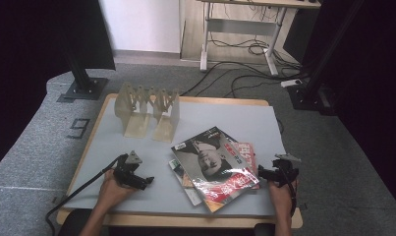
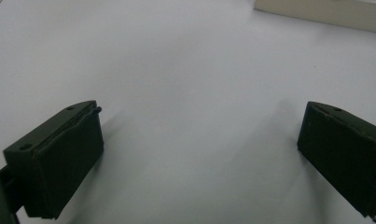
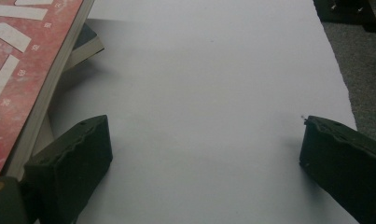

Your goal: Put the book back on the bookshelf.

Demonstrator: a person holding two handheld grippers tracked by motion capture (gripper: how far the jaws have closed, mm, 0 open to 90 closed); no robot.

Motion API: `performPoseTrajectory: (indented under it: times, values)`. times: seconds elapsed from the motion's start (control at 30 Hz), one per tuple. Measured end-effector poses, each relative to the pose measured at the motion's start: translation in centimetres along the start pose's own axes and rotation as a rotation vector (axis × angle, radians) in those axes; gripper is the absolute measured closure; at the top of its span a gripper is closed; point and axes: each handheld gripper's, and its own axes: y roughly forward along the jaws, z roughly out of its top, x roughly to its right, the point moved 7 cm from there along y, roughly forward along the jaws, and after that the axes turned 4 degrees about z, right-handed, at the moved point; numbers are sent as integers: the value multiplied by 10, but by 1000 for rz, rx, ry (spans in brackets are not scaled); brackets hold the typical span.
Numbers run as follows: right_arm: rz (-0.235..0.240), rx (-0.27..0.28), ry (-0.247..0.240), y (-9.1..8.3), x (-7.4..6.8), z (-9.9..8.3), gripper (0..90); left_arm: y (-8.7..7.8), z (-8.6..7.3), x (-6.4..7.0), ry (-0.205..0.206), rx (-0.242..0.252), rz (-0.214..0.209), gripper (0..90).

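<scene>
Lower magazines (image 1: 185,172) largely hidden under the top magazine (image 1: 215,162); cover print too small to read. Red magazine (image 3: 22,70) cut off at the right gripper view's left edge.

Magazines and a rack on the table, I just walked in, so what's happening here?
A person holds a gripper in each hand. The left gripper and right gripper rest open on the grey table, flanking a messy pile of magazines. Nothing is gripped yet. A translucent file rack stands empty behind.

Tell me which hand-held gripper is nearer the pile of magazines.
Right. The right hand-held gripper sits just off the magazine pile's right edge; the left hand-held gripper rests farther off on its left.
</scene>
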Motion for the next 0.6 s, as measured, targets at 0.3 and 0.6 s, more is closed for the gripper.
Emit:
performPoseTrajectory:
  times: [0.3, 0.6]
  values:
    - [1, 0, 0, 0, 0, 0, 18, 0, 0, 0, 2, 1, 1, 1]
    - [1, 3, -4, -1, 0, 0, 18, 0, 0, 0, 2, 2, 1, 1]
